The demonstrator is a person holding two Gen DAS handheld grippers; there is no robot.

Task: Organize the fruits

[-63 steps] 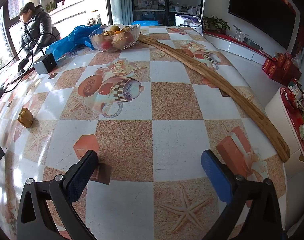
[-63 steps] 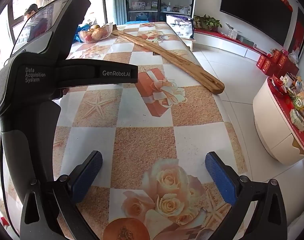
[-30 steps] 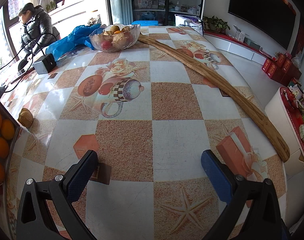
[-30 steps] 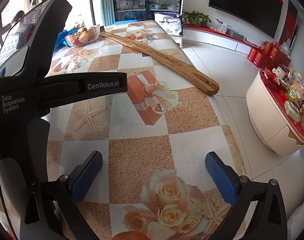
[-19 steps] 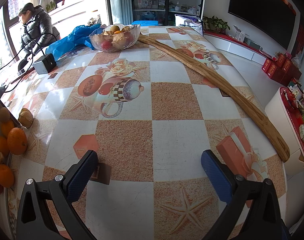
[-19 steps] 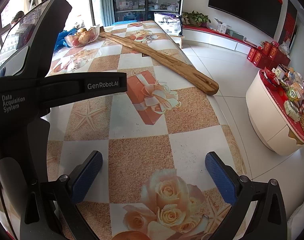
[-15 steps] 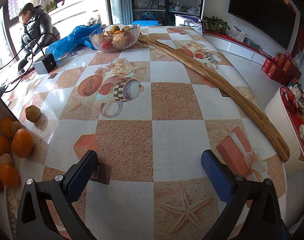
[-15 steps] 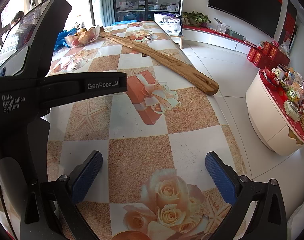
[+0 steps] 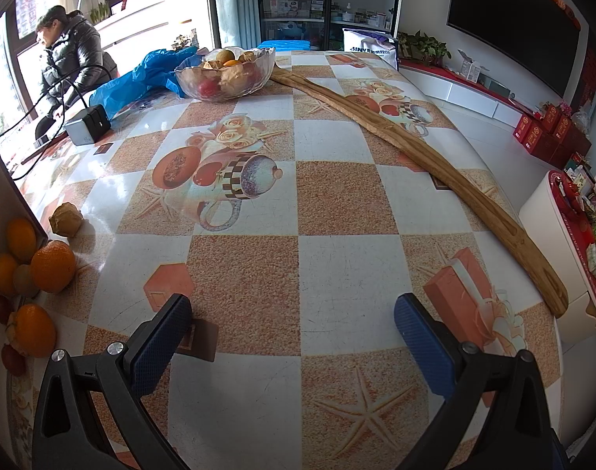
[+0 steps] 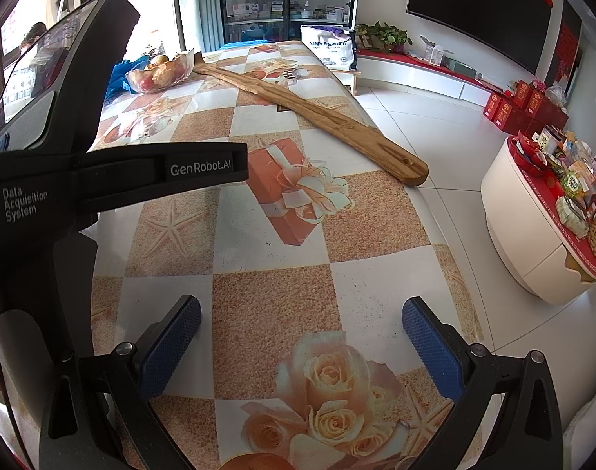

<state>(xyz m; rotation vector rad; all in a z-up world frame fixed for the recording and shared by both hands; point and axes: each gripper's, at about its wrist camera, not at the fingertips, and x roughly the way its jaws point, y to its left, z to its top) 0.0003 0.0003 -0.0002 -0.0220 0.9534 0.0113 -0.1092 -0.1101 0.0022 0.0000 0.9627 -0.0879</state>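
At left, more oranges (image 9: 53,266) have tumbled onto table (image 9: 337,196).

Table (image 9: 337,203) layout. Bowl (image 9: 225,74) of fruit stands at the far end; plank (image 9: 427,160) runs from just beside it along the right edge toward the near side. Loose fruit (image 9: 35,270) clusters at the near left edge. Box (image 9: 87,124) lies left of the bowl, bag (image 9: 141,78) behind it.

Both grippers: black plastic frames, silver screws, blue textured fingers (image 9: 158,346). Left gripper (image 10: 55,180) body marked "GenRobot.AI", "Data Acquisition System" in white.
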